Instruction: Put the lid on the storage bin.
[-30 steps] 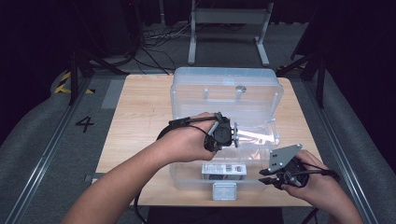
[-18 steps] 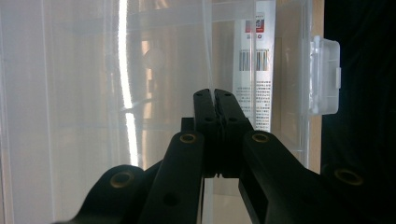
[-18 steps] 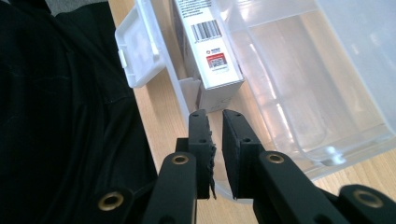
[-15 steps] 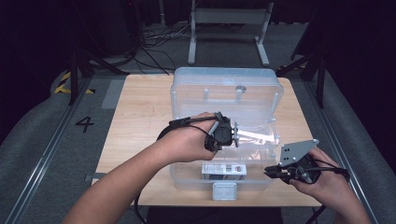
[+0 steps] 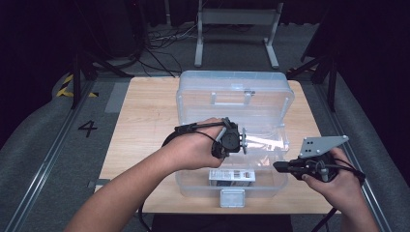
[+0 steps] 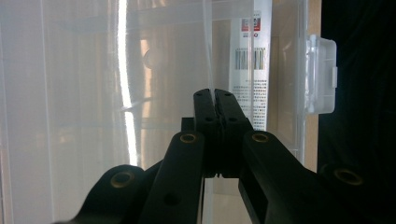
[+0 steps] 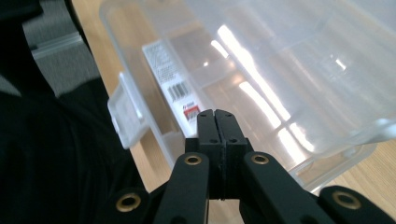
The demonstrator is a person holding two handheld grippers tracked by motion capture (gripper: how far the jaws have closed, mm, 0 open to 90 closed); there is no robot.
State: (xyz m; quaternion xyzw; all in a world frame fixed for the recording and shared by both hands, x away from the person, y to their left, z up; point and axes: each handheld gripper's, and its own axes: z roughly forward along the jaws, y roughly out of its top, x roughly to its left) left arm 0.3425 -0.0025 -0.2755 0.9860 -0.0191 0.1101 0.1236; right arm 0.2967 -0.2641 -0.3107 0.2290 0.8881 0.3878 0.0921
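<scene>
Clear plastic box (image 5: 232,96); left claw (image 6: 214,95) view: jaws closed, barcode label (image 6: 250,70)

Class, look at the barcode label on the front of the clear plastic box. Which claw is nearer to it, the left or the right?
Left. The left claw is over the open box, just behind the label. The right claw is outside the box, off its right front corner.

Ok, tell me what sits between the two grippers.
High view: the clear box's right front part lies between the left gripper and right gripper.
</scene>
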